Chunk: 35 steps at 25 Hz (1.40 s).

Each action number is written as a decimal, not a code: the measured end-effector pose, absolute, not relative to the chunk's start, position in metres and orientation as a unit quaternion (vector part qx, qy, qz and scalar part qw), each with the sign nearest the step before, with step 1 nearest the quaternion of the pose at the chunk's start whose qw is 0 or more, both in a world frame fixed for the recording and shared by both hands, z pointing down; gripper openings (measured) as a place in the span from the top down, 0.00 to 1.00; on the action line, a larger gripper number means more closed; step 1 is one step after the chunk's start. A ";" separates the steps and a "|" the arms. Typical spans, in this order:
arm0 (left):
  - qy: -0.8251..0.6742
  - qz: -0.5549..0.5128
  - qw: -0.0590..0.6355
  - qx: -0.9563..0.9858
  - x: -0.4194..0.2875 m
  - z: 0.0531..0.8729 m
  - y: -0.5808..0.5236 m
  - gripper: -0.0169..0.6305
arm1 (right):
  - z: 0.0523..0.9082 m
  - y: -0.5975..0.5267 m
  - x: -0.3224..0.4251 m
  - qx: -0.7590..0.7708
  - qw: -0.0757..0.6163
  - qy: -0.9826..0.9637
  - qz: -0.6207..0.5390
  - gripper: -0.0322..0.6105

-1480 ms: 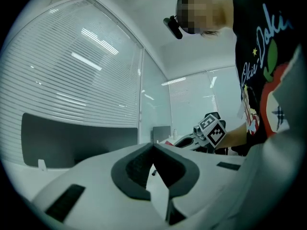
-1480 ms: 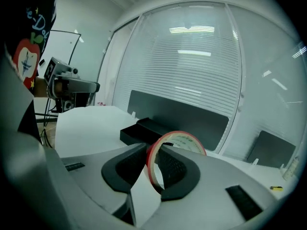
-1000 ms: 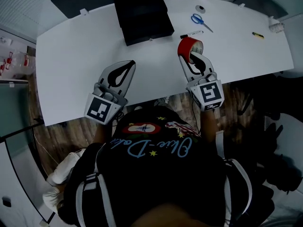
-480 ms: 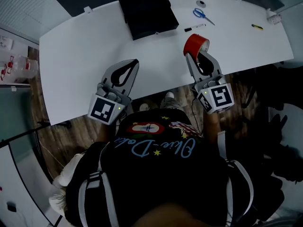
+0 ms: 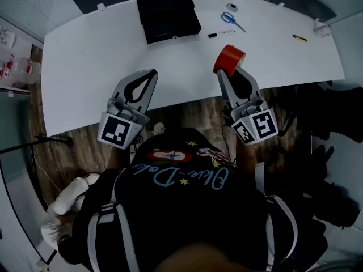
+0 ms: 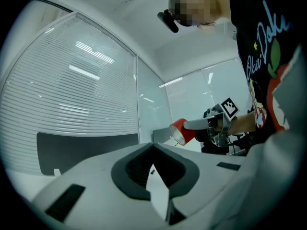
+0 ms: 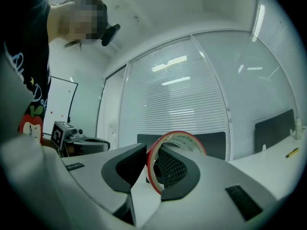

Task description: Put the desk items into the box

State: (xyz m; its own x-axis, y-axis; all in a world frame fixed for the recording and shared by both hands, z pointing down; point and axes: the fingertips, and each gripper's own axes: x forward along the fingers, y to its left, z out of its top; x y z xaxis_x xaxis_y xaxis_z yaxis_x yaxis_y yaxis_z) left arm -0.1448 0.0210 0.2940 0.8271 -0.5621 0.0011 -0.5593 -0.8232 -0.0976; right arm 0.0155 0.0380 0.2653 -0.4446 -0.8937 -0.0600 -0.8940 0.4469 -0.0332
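**Tape roll [image 5: 229, 57] being lifted off the desk [image 5: 85, 67]**

Compared with a second ago, the red tape roll is being raised clear of the white desk. Back then it was being pinched low on the surface, just this side of the marker pen [image 5: 221, 34]. The right gripper [image 5: 231, 73] is being rolled a bit too: two faces of its marker cube [image 5: 254, 127] are being shown to the head camera now instead of one. The left gripper [image 5: 150, 77] is only being shifted slightly, by the near edge.

Room-wise, the tape roll is being held over the near strip of the desk. Plenty of bare white surface is being left open between it and the black box [image 5: 168, 13], which is sitting at the far edge, up and to the left of the roll. The marker pen, the blue scissors [image 5: 229, 20] and a small round thing [image 5: 231, 7] are lying beyond the tape roll toward the far edge, apart from it. A yellow item [image 5: 299, 38] is being left out near the right end.

Pose: both grippers are being pointed level, away from the person, across the near edge. The right jaws are being clamped on the roll's band, one pad inside the ring and one outside, with the roll standing on edge. The left jaws are being kept together at the tips, nothing between them.
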 end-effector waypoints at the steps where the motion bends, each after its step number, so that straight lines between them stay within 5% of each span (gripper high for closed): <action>1: 0.290 -0.011 0.046 -0.956 -0.140 0.292 0.026 0.97 | 0.266 0.042 0.018 -0.525 0.033 0.850 0.004 0.82; 35: 0.313 -0.022 0.041 -0.949 -0.084 0.285 0.096 0.97 | 0.298 0.114 0.089 -0.523 0.074 0.849 -0.035 0.82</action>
